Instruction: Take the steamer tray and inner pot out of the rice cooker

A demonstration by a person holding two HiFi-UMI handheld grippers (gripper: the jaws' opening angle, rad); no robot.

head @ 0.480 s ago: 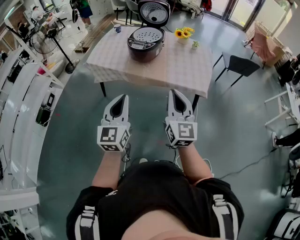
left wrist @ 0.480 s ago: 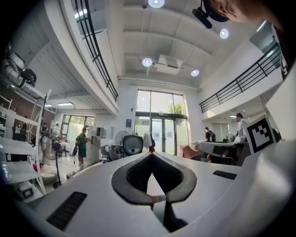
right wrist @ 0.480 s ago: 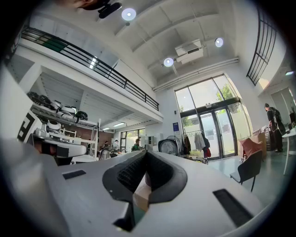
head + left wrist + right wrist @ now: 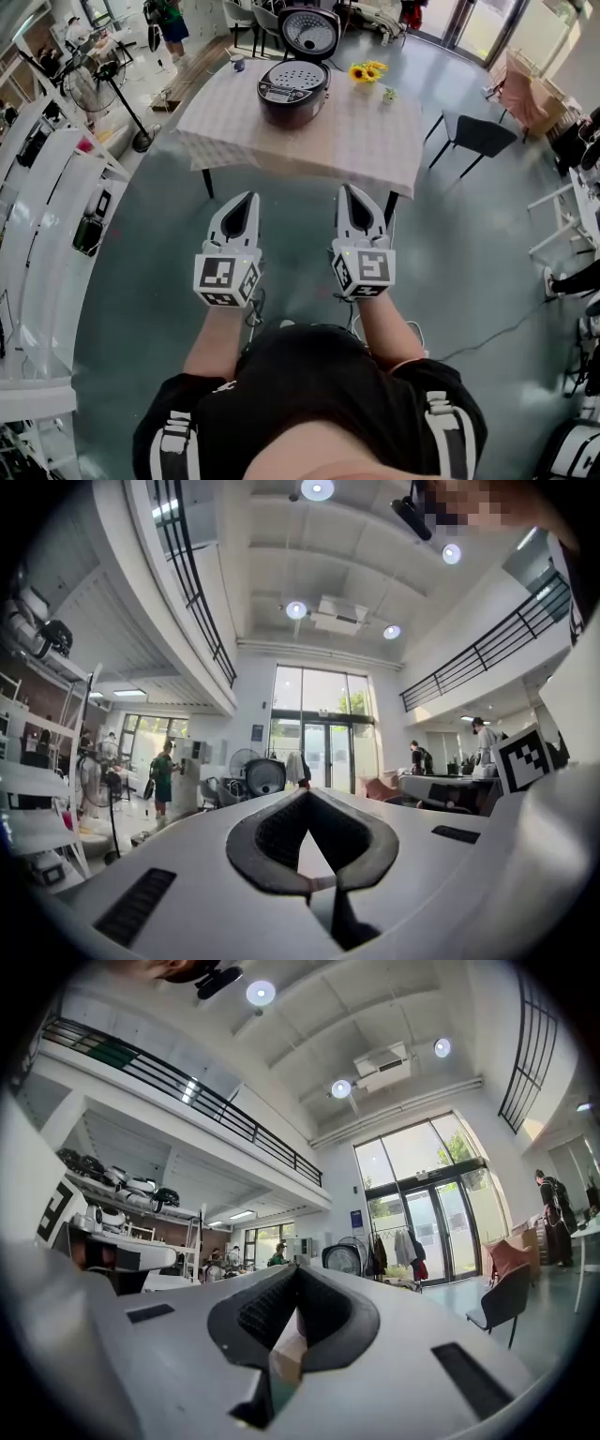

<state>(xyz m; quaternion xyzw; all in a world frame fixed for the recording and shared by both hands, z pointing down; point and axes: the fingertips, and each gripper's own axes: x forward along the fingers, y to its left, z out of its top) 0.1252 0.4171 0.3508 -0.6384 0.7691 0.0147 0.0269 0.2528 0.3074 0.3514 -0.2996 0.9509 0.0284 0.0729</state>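
Barely anything moving since half a second ago: the rice cooker (image 4: 292, 94) is drifting slightly down-frame in the head view, and both grippers are staying put. The left gripper (image 4: 247, 195) and right gripper (image 4: 349, 188) are both clenched on nothing, well short of the table (image 4: 361, 141). The rice cooker is sitting on the table's far side with its lid (image 4: 309, 33) standing open and the perforated steamer tray (image 4: 298, 73) lying in its mouth. I can't make out the inner pot. The panel print is too small to read.

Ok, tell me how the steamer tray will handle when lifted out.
The steamer tray looks shallow and perforated, so probably light and stiff. It sits inside the open rice cooker, so its edge may be awkward to catch. Its pale surface looks smooth, perhaps slippery.
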